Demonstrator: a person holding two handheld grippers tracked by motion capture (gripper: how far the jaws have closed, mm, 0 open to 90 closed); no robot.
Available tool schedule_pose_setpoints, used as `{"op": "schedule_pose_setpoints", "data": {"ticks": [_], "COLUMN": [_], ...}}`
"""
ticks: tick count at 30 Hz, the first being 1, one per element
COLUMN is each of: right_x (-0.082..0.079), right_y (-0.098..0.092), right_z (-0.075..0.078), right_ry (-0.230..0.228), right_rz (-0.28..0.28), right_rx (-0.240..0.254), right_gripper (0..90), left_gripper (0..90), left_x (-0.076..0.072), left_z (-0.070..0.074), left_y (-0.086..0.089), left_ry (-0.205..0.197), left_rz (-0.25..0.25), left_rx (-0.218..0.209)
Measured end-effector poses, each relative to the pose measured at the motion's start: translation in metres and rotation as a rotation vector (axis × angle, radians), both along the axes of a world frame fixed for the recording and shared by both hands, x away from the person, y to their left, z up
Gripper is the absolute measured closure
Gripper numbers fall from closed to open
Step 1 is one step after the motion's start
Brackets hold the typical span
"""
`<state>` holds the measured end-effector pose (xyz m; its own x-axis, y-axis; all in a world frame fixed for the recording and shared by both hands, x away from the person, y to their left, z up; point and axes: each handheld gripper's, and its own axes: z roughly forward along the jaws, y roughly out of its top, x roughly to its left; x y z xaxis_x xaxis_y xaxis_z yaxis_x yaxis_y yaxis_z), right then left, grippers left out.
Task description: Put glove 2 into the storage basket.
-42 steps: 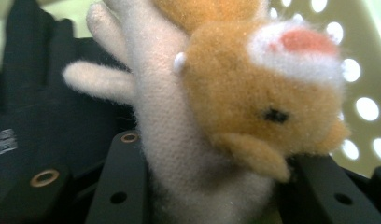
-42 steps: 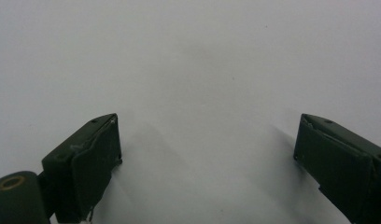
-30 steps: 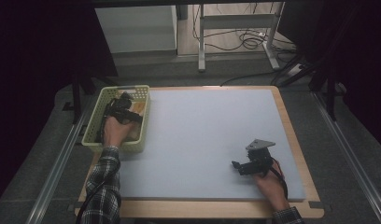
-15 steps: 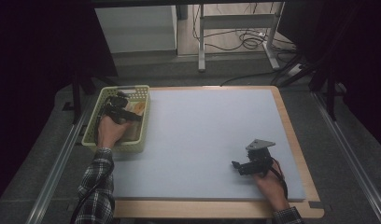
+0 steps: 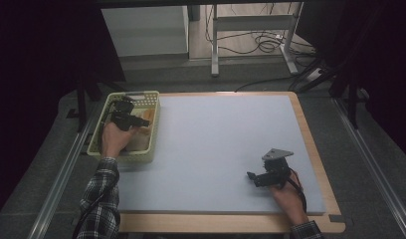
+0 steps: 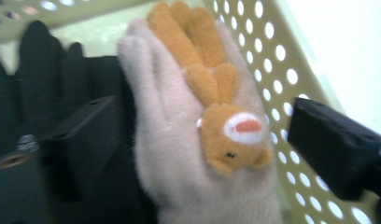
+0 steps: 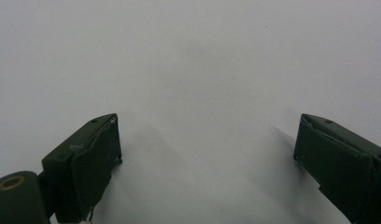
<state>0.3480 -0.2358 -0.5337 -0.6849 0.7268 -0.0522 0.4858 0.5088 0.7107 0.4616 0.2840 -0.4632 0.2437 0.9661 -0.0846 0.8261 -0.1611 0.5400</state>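
The left claw (image 6: 202, 140), just narrowing, stood wide around a beige glove (image 6: 179, 154) in the basket (image 5: 141, 155), pads apart; the right claw (image 7: 207, 154) gaped empty over the surface (image 5: 221, 144).

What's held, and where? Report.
Nothing yet: the left gripper has just been closing its jaws around the glove, not pinching it; the right gripper is open, empty.

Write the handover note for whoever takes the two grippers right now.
Left gripper: in the basket, jaws astride the beige glove with the orange animal patch; they have just been closing, and no firm grip shows yet.
Right gripper: open, holding nothing, over the bare mat.
A black glove lies beside the beige one in the basket.
Done: nothing taken out yet.
Left: probably grip the beige glove and lift it out.
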Motion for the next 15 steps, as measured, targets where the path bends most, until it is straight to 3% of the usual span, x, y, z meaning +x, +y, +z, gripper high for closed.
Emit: {"op": "schedule_pose_setpoints", "data": {"ticks": [2,4,5,7,8,12,15], "right_x": [0.000,0.000,0.000,0.000,0.000,0.000,0.000], "right_y": [0.000,0.000,0.000,0.000,0.000,0.000,0.000], "right_z": [0.000,0.000,0.000,0.000,0.000,0.000,0.000], "right_ry": [0.000,0.000,0.001,0.000,0.000,0.000,0.000], "right_rz": [0.000,0.000,0.000,0.000,0.000,0.000,0.000], "right_rx": [0.000,0.000,0.000,0.000,0.000,0.000,0.001], "right_gripper": [7.0,7.0,7.0,7.1,7.1,7.1,7.1], "left_gripper": [37.6,47.5,50.3,53.3,53.9,53.7,47.6], "left_x": [-0.001,0.000,0.002,0.005,0.007,0.011,0.009], "left_z": [-0.002,-0.010,-0.016,-0.023,-0.025,-0.024,-0.018], "left_y": [0.003,0.003,0.004,0.003,0.001,-0.005,-0.003], "left_ry": [0.028,0.082,0.102,0.120,0.129,0.137,0.104], "left_rz": [-0.019,-0.035,-0.049,-0.052,-0.058,-0.057,-0.048], "left_rx": [-0.039,-0.047,-0.070,-0.133,-0.137,-0.109,-0.072]}}
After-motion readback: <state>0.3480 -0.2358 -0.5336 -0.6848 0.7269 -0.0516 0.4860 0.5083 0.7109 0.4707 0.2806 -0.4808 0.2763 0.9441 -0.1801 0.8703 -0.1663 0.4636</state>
